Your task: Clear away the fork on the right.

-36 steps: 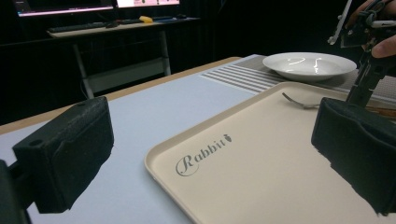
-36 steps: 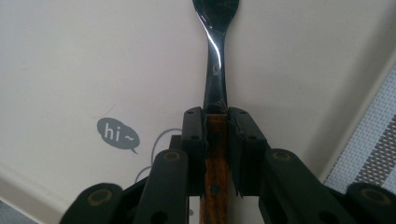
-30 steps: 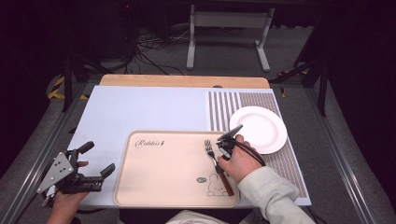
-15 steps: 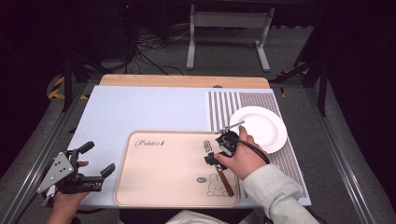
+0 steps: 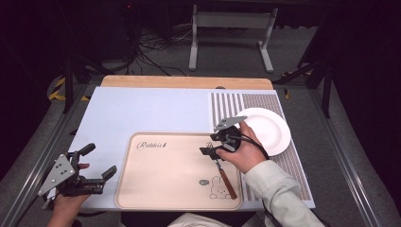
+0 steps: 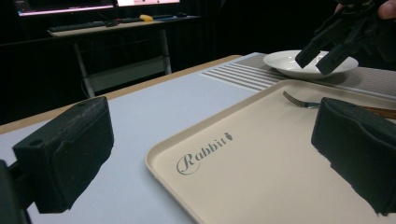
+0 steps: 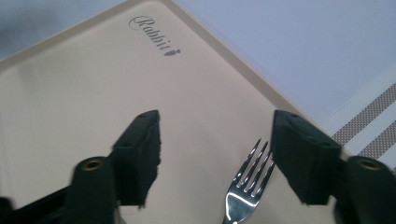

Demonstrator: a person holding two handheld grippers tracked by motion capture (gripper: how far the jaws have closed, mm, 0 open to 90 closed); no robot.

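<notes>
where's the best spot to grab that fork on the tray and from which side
Probably the wooden handle: the fork lies flat on the tray, tines toward the far edge, so there is nothing to get under. Come straight down from above with the jaws across the handle's narrow width. The right hand-held gripper already hovers open over the tines, its jaws having just been closing with nothing clamped between them.

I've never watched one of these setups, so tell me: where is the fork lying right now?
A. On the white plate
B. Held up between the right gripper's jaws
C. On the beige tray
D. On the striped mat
C. The fork lies flat on the beige tray, near its right edge, with the right gripper open just above its tines and not clamping it; the white plate holds nothing.
</notes>
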